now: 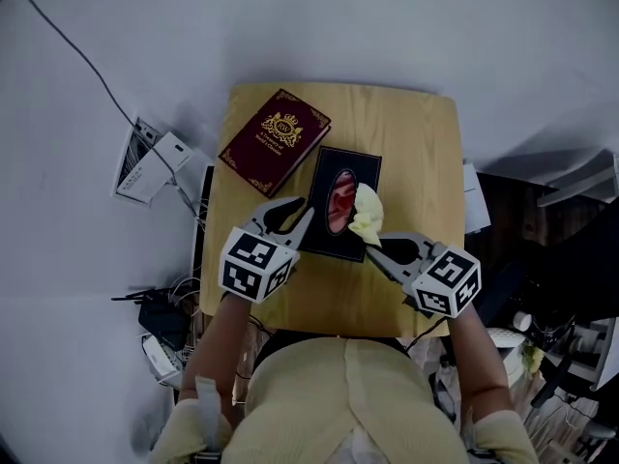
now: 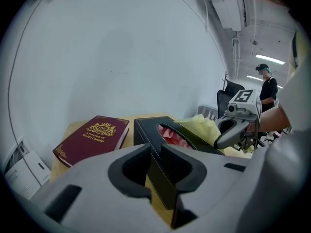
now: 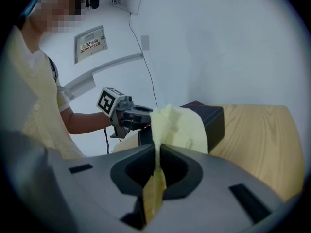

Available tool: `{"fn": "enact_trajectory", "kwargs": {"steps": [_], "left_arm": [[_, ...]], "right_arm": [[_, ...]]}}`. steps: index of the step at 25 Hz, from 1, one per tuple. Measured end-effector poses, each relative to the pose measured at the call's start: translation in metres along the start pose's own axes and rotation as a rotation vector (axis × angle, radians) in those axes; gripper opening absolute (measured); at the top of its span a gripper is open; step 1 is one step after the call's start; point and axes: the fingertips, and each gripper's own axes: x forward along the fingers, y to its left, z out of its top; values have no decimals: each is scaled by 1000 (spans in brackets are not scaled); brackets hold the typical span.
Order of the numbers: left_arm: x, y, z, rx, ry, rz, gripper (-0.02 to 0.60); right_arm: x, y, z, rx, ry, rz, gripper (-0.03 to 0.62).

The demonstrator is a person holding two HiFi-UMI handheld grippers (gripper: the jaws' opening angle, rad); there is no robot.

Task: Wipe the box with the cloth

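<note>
Cloth [image 3: 177, 127] pinched between the right gripper's [image 3: 156, 152] fingers [image 3: 188, 171], draped over the box [image 3: 215, 121].

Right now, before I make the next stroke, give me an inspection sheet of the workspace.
Surface: wooden table.
Job's things: black box lying flat, oval opening up; yellow cloth draped on its right side.
Clutter: maroon book left of the box.
Grippers: left gripper shut on the box's near left edge; right gripper shut on the cloth.
Cables: floor cable running to a white device; cable tangle beside the table.
Surroundings: person standing in the background.
</note>
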Motion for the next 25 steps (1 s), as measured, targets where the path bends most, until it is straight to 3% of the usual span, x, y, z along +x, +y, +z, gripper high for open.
{"fn": "enact_trajectory", "kwargs": {"steps": [12, 18, 25], "left_arm": [[-6, 40, 4, 43, -3, 26, 57], [-5, 45, 6, 88, -2, 0, 48], [-7, 45, 8, 136, -23, 35, 49]], "right_arm": [[58, 52, 4, 25, -73, 82, 38], [77, 70, 3, -25, -61, 119, 40], [77, 74, 4, -79, -42, 127, 40]]}}
